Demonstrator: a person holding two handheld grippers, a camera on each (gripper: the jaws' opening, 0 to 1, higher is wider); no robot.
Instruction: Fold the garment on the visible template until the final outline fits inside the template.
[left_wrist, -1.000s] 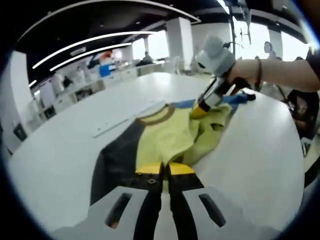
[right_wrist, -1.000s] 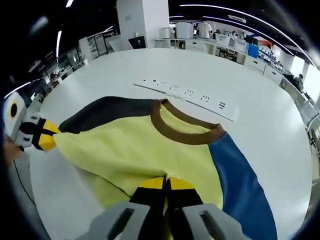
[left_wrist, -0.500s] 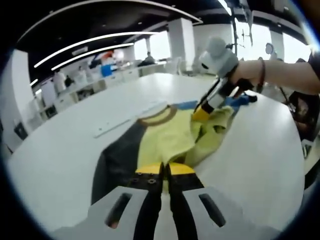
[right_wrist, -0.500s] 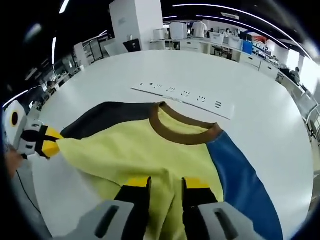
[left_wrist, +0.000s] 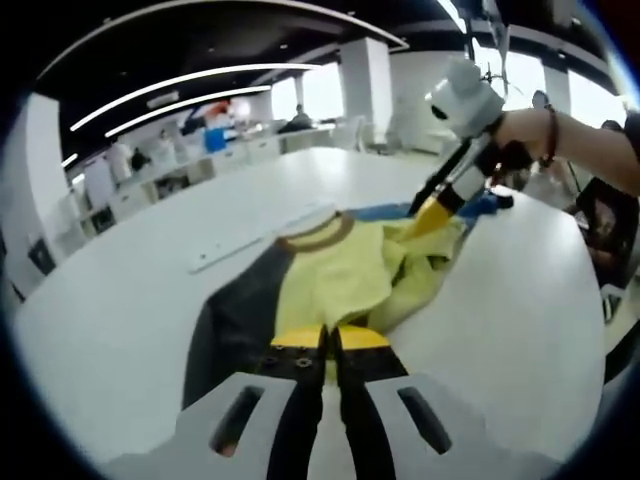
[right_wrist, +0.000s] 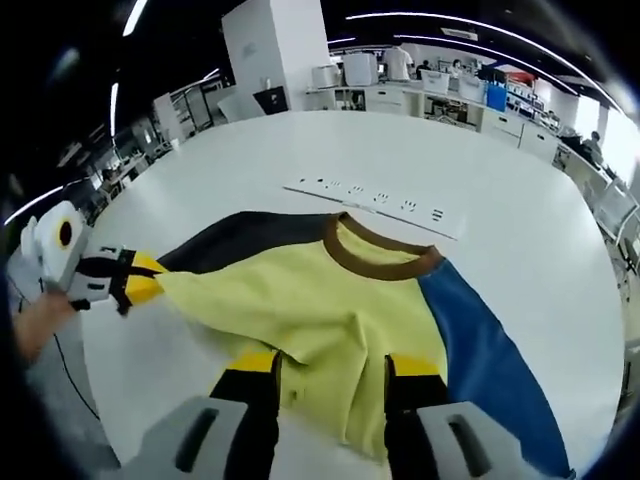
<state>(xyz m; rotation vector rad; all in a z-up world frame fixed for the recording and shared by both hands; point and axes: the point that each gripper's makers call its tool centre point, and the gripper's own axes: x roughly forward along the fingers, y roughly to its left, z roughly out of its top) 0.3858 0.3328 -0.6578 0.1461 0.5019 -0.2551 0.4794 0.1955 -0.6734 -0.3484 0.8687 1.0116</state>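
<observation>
The garment lies on the white table: yellow body, brown collar, dark sleeve and blue sleeve. My left gripper is shut on the yellow hem nearest it, and it also shows in the right gripper view as the left gripper pinching the garment's stretched corner. My right gripper stands open, one jaw on each side of a loose yellow fold. From the left gripper view, the right gripper hovers just above the bunched yellow cloth, held by a hand.
A white strip with dark marks lies on the table just beyond the collar, seen again as the strip. The table edge curves close on the right. Desks and people stand far behind.
My right gripper has opened, let go of the yellow cloth and risen a little above it. The left gripper keeps its hold on the hem.
</observation>
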